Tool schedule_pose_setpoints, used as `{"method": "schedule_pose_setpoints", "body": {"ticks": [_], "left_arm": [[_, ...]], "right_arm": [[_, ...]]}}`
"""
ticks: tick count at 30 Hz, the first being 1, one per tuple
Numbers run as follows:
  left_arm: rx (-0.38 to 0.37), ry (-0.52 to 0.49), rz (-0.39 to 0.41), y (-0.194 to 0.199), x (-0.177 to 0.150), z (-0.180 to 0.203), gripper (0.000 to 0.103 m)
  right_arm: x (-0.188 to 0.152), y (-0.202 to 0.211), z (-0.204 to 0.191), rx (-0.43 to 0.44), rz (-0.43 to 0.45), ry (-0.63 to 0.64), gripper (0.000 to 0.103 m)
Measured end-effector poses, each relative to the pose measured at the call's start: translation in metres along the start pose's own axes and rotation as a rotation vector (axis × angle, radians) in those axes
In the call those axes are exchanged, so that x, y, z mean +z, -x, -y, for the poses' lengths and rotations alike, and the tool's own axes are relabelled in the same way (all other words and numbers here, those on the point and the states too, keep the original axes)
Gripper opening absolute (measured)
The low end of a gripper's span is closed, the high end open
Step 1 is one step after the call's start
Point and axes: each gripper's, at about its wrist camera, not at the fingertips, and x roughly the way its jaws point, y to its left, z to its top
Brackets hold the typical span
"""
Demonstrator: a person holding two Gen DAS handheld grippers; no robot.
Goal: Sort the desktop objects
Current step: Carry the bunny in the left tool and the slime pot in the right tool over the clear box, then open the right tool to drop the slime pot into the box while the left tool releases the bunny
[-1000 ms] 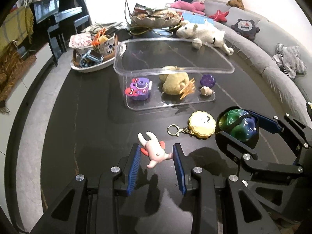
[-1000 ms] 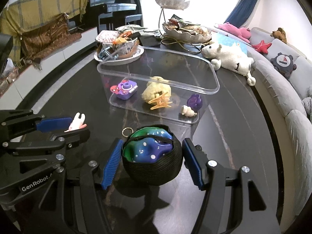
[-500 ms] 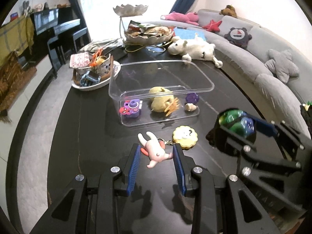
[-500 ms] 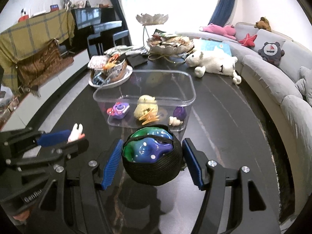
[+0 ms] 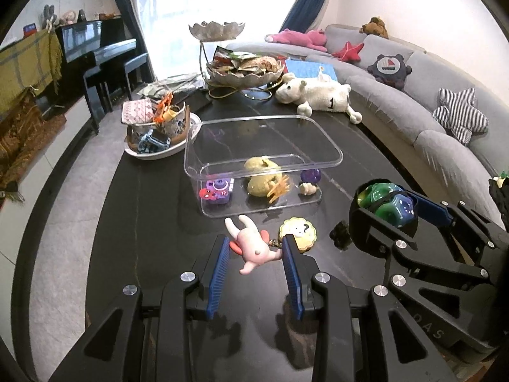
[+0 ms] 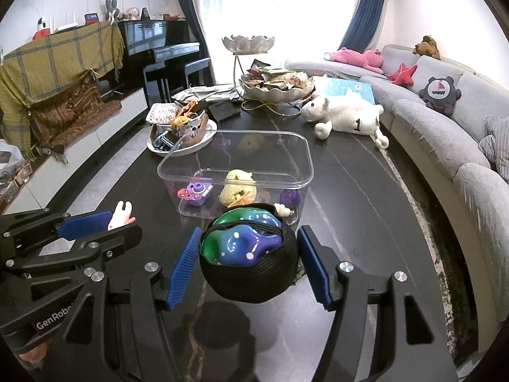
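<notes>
My left gripper is shut on a pink bunny toy and holds it above the dark table, short of the clear plastic box. My right gripper is shut on a black woven basket with green and blue pieces in it, lifted near the box's front. The box holds a purple toy, a yellow plush, an orange hair clip and a small purple piece. A yellow cookie keychain lies on the table by the left fingers.
A white plate with cups and clutter stands left of the box. A tiered silver dish and a white plush sheep are at the back. A small black object lies right of the keychain. The sofa curves along the right.
Both grippers have risen and pulled back from the table with their loads; the box and keychain look smaller and farther. The bunny and the basket stay gripped.
</notes>
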Motion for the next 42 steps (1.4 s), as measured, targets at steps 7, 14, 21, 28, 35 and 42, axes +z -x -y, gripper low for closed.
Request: {"method": "schedule_pose_setpoints", "body": {"ticks": [7, 14, 21, 28, 35, 42], "left_arm": [[-0.003, 0.001, 0.007, -0.002, 0.011, -0.002, 0.030], [-0.001, -0.001, 0.024, -0.006, 0.032, -0.004, 0.030], [0.002, -0.013, 0.043, -0.011, 0.058, -0.007, 0.030], [0.023, -0.049, 0.073, -0.018, 0.084, -0.006, 0.030], [0.020, -0.056, 0.062, -0.037, 0.109, -0.009, 0.030], [0.034, -0.056, 0.052, -0.060, 0.127, -0.016, 0.030]], "right_arm": [[0.010, -0.003, 0.001, -0.003, 0.011, 0.009, 0.060], [0.029, -0.010, 0.004, -0.005, 0.031, 0.014, 0.060], [0.055, -0.018, 0.007, -0.006, 0.059, 0.033, 0.060], [0.078, -0.029, 0.013, -0.008, 0.074, 0.037, 0.060], [0.101, -0.051, 0.019, -0.003, 0.062, 0.043, 0.060], [0.118, -0.078, 0.022, 0.008, 0.034, 0.052, 0.060]]}}
